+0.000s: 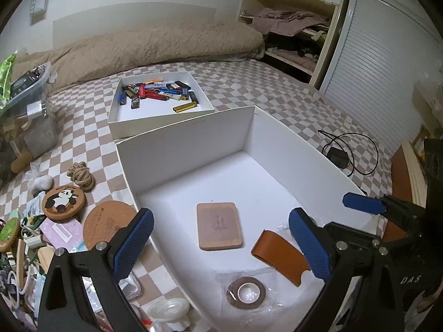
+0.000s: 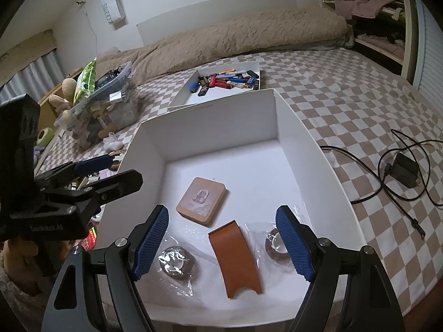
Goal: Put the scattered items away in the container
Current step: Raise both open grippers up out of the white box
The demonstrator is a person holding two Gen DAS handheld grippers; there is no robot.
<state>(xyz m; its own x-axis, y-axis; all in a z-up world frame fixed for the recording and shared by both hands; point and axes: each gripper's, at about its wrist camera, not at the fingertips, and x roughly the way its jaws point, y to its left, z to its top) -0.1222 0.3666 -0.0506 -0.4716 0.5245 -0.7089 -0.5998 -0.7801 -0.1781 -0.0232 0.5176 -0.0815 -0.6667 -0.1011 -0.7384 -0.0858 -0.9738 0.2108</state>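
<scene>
The large white cardboard box (image 2: 318,149) lies on the checkered bed (image 2: 346,88), its long axis running straight away from both hand-held grippers, open top up. The left hand-held gripper (image 1: 221,244) hangs over the box's near left wall with jaws wide apart and nothing between them; the right hand-held gripper (image 2: 223,242) hovers over the near end of the box floor, jaws likewise spread wide and empty. Beyond the big box, farther from both, sits a shallow white tray (image 1: 121,116) of coloured lighters (image 1: 160,92). Below and between the right gripper's fingers lies a curved tan leather strip (image 2: 235,257), long axis running away from the gripper and a notch cut in its near end. Just past it rests a square cork coaster (image 2: 200,203) with a pale embossed face, turned cornerwise. Two rolls of brown tape in clear wrap flank the strip, one (image 2: 175,261) beside the left finger, the other (image 2: 272,244) half hidden behind the right finger. Left of the left gripper, outside the box, lie a plain round cork coaster (image 1: 108,224) with faint unreadable print and a round cork coaster with a panda picture (image 1: 63,200). A white wall pouch (image 2: 112,4) far ahead reads "SWEET".
</scene>
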